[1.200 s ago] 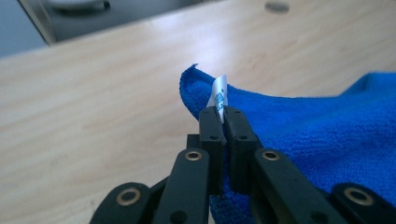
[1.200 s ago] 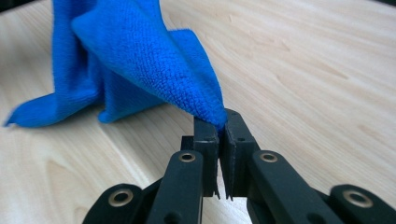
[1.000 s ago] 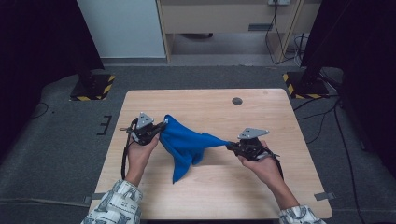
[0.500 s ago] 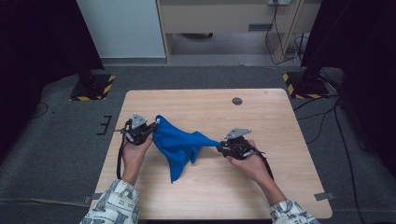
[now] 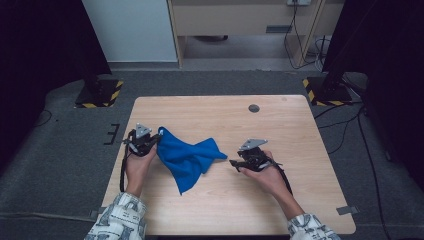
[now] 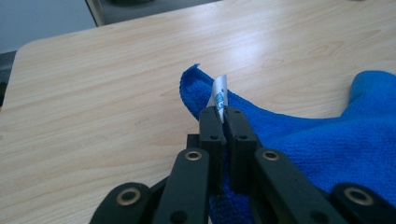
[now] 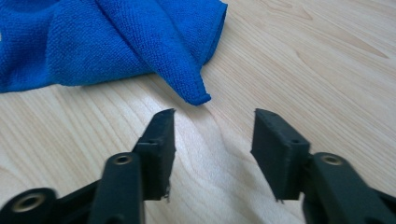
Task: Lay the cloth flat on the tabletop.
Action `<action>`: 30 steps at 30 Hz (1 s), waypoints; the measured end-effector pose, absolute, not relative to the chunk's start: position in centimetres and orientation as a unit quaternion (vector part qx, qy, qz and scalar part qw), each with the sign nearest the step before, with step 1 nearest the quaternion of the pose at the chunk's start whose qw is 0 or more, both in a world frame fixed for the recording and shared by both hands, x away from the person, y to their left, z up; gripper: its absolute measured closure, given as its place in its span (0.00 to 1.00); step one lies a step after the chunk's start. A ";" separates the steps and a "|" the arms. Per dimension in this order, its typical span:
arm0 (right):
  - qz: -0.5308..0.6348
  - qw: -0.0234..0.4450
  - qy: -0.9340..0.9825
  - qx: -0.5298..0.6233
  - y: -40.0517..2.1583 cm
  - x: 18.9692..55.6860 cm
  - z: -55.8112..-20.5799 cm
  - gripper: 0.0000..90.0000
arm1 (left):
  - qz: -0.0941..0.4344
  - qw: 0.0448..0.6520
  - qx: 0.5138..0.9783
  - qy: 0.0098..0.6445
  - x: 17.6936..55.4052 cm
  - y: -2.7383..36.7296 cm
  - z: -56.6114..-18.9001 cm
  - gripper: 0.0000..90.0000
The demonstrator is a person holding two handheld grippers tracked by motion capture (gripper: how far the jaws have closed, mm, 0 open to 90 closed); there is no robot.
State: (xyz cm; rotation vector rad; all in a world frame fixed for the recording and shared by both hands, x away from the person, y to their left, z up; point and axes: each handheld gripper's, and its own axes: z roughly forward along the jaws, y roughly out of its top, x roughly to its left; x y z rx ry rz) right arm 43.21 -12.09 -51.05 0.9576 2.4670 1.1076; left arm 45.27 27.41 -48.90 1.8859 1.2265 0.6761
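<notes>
Right gripper (image 5: pixel 237 162): jaws just opening, nothing between them, blue cloth (image 5: pixel 187 156) let go, its corner just ahead on the table (image 5: pixel 300 130) | Left gripper (image 5: pixel 150 143): clamped tight on cloth's edge by white tag (image 6: pixel 219 93) | Cloth: slumped left of centre, no longer stretched between hands | Likely next: fresh grab for spreading or folding

Blue cloth (image 7: pixel 116 42) is fuzzy matt microfibre with a stitched hem and a papery white tag (image 6: pixel 218 95), the tabletop (image 5: pixel 300 130) is smooth pale wood-grain with a slight sheen, claws look matt black plastic.
</notes>
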 end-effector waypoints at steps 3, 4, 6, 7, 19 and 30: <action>0.392 0.133 0.846 0.335 -11.3 43.7 -51.4 0.65 | 0.267 0.374 0.745 0.484 45.4 27.6 -49.3 0.97; 0.392 0.133 0.846 0.335 -11.3 43.7 -51.4 0.65 | 0.268 0.371 0.745 0.486 45.4 27.7 -49.4 0.97; 0.402 0.126 0.841 0.340 -10.7 44.1 -51.8 0.66 | 0.263 0.372 0.743 0.491 45.5 28.0 -49.6 0.96; 0.407 0.126 0.838 0.342 -10.4 44.3 -51.9 0.66 | 0.262 0.371 0.743 0.491 45.5 28.0 -49.7 0.96; 0.413 0.106 0.837 0.342 -8.4 45.0 -52.8 0.69 | 0.261 0.370 0.745 0.491 45.6 27.9 -49.9 0.96; 0.428 0.102 0.831 0.340 -8.6 45.4 -52.6 0.95 | 0.257 0.361 0.756 0.481 45.7 27.1 -50.2 0.96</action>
